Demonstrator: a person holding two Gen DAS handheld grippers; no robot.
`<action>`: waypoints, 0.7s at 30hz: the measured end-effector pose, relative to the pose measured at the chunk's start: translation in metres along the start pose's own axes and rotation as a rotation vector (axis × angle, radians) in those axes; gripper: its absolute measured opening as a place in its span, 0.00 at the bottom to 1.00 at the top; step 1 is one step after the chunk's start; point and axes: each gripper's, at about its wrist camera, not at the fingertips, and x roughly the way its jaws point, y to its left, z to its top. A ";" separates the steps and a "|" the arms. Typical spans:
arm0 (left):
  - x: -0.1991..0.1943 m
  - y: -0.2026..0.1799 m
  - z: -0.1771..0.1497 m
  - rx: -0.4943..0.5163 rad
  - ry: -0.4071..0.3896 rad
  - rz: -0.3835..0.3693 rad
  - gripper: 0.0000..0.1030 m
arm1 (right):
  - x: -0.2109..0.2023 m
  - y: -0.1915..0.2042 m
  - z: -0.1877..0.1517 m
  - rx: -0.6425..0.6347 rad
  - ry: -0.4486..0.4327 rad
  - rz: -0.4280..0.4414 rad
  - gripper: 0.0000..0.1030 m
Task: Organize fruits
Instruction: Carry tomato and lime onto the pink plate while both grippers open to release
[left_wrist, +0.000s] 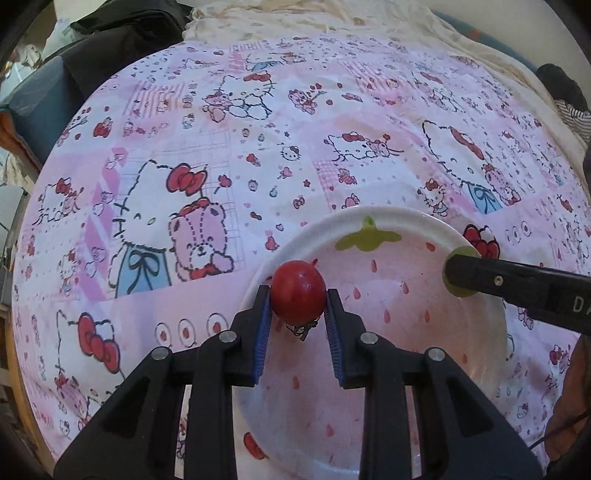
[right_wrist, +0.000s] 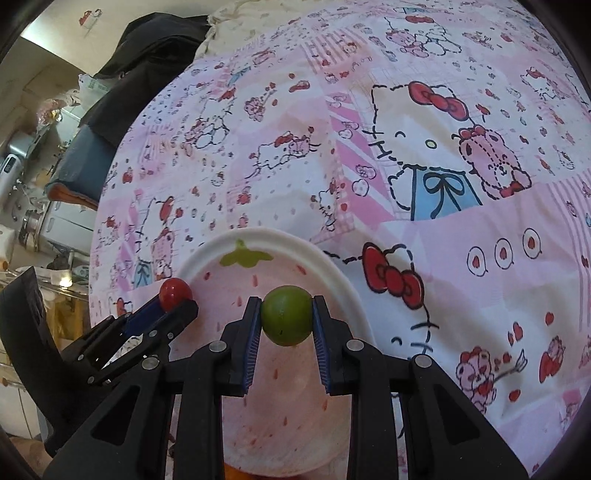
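Observation:
My left gripper (left_wrist: 298, 301) is shut on a small red fruit (left_wrist: 298, 295), held over the left part of a white strawberry-print plate (left_wrist: 406, 218). My right gripper (right_wrist: 287, 314) is shut on a round green fruit (right_wrist: 286, 314), above the same plate (right_wrist: 266, 234). In the left wrist view the right gripper's black finger (left_wrist: 517, 286) reaches in from the right with a sliver of the green fruit (left_wrist: 460, 253) behind its tip. In the right wrist view the left gripper (right_wrist: 177, 295) comes in from the lower left, pinching the red fruit (right_wrist: 175, 291) at the plate's left rim.
The plate lies on a pink cartoon-cat cloth (left_wrist: 184, 166) that covers the round table. Dark clothing (right_wrist: 147, 55) and a cream cloth (left_wrist: 295, 18) lie at the far edge. Kitchen clutter (right_wrist: 37, 184) sits beyond the table's left side.

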 end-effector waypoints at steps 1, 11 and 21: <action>0.001 -0.001 0.000 0.002 -0.001 0.000 0.25 | 0.003 -0.001 0.002 0.002 0.004 -0.004 0.28; 0.005 -0.010 0.003 0.038 -0.002 0.014 0.25 | 0.013 -0.002 0.003 0.005 0.016 -0.009 0.29; -0.007 -0.012 0.001 0.029 -0.001 0.005 0.81 | 0.007 -0.001 0.005 0.013 0.009 0.051 0.64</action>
